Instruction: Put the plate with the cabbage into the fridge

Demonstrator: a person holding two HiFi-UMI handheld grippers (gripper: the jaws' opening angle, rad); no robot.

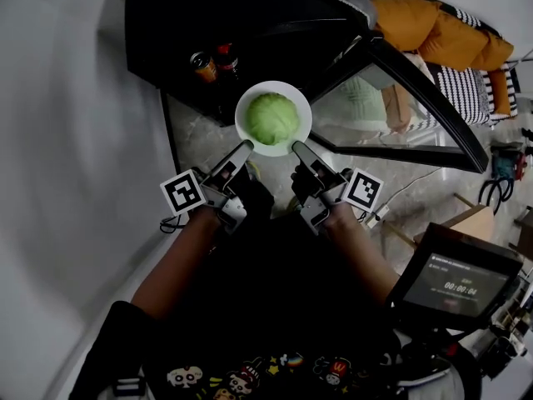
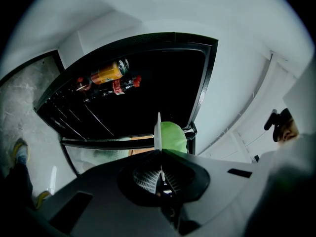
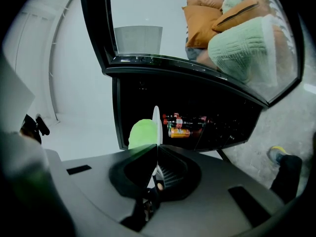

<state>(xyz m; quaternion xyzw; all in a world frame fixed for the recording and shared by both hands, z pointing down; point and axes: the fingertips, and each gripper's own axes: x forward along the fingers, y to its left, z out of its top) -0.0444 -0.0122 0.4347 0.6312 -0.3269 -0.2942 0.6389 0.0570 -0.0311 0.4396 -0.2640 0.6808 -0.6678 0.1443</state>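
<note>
A white plate (image 1: 246, 130) carries a green cabbage (image 1: 271, 117) and is held in the air in front of the open black fridge (image 1: 250, 23). My left gripper (image 1: 245, 147) is shut on the plate's near-left rim. My right gripper (image 1: 298, 147) is shut on its near-right rim. In the left gripper view the plate (image 2: 158, 130) shows edge-on with the cabbage (image 2: 174, 136) to its right. In the right gripper view the plate (image 3: 156, 125) is edge-on with the cabbage (image 3: 142, 132) to its left.
An orange can (image 1: 202, 66) and a red bottle (image 1: 226, 58) lie on a fridge shelf. The glass fridge door (image 1: 400, 98) stands open to the right. A sofa with orange cushions (image 1: 441, 32) is at far right. A timer screen (image 1: 458, 286) sits lower right.
</note>
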